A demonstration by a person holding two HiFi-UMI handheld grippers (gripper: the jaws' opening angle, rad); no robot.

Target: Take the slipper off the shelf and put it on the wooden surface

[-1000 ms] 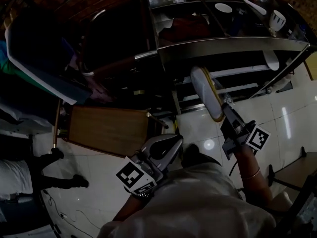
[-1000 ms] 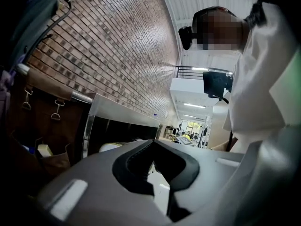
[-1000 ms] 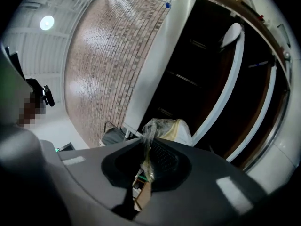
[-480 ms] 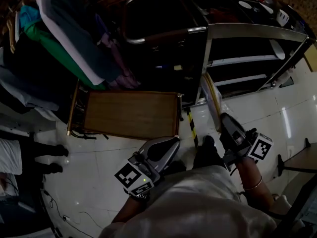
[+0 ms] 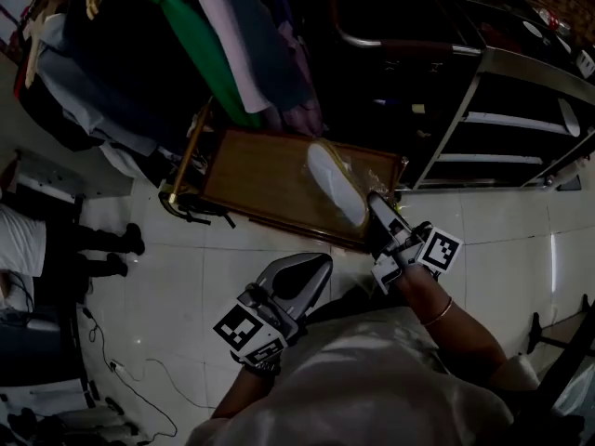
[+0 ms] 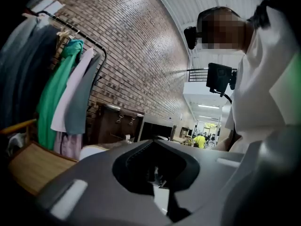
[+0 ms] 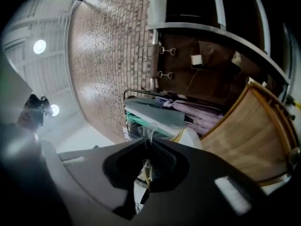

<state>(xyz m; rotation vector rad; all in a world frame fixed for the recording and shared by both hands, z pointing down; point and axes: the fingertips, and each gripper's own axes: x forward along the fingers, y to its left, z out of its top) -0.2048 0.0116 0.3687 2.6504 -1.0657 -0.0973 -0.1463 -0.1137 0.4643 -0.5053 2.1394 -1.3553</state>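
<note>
A white slipper [image 5: 333, 180] with a yellowish edge, in clear wrap, sits over the right part of the wooden surface [image 5: 260, 175]; whether it touches the wood is unclear. My right gripper [image 5: 376, 208] is shut on the slipper's near end. In the right gripper view the jaws [image 7: 148, 142] pinch the wrap, with the white slipper [image 7: 192, 138] just past them and the wooden surface [image 7: 254, 135] to the right. My left gripper [image 5: 316, 263] hangs shut and empty over the floor tiles; its jaws [image 6: 153, 142] meet in its own view.
A rail of hanging clothes [image 5: 186, 45] stands behind the wooden surface. The metal shelf [image 5: 521, 110] is at the right. A person's legs [image 5: 93, 249] are at the left, and a cable [image 5: 139, 370] lies on the tiled floor.
My right gripper has carried the slipper from the shelf leftward to above the wooden surface. The head view swung left with it. The left gripper stayed put.
</note>
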